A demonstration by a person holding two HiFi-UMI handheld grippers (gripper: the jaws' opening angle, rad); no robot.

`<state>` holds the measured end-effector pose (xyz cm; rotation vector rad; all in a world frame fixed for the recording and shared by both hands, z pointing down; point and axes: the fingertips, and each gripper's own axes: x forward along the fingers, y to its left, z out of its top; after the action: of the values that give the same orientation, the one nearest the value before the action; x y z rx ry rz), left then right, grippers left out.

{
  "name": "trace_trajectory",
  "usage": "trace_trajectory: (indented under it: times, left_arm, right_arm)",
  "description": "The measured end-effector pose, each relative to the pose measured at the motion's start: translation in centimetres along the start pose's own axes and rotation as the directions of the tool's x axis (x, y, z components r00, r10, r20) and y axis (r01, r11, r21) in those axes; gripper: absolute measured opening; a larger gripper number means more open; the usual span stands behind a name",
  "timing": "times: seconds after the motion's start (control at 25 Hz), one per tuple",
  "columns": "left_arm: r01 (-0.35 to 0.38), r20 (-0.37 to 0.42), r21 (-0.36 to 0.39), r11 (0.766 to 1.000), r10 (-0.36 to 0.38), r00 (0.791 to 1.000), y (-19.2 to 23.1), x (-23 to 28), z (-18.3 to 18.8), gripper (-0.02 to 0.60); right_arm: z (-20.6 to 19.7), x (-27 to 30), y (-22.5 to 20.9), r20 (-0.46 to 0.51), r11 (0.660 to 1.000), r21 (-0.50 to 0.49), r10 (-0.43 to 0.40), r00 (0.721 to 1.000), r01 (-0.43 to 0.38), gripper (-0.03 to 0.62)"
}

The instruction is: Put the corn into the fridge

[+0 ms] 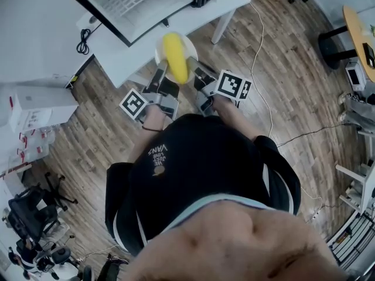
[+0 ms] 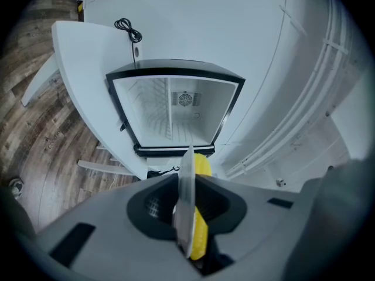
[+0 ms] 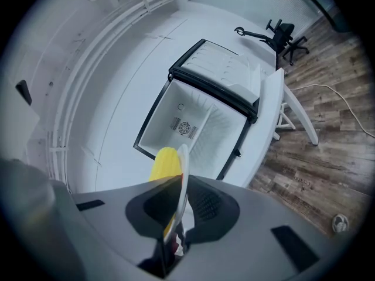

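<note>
A yellow corn cob lies on a white plate that I carry between both grippers, in front of the person's chest. My left gripper is shut on the plate's left rim and my right gripper on its right rim. In the left gripper view the plate stands edge-on in the left gripper, with the corn just beyond it. In the right gripper view the plate sits in the right gripper, the corn to its left. The small fridge stands open ahead on a white table.
The fridge interior has a wire shelf and a fan at the back; its door is swung aside. A black cable lies on the table. White boxes stand at left, an office chair at lower left, a round wooden table at right.
</note>
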<state>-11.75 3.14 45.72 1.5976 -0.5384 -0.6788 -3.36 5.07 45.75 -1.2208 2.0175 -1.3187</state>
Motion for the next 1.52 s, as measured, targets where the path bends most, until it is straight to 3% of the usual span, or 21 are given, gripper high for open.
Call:
trace_trajectory:
  times: [0.72,1.52]
  left_arm:
    - [-0.006,0.16,0.013,1.0,0.004,0.987,0.7,6.1,0.4,0.069]
    - [-0.046,0.256,0.005,0.999,0.043,0.966,2.5,11.2,-0.4,0.069]
  right_arm:
    - [6.2,2.9,-2.9,-0.142,0.997,-0.013,0.076,0.987,-0.079,0.034]
    - [10.7,4.3,-6.4,-0.243,0.994,-0.004,0.106,0.964,-0.11,0.034]
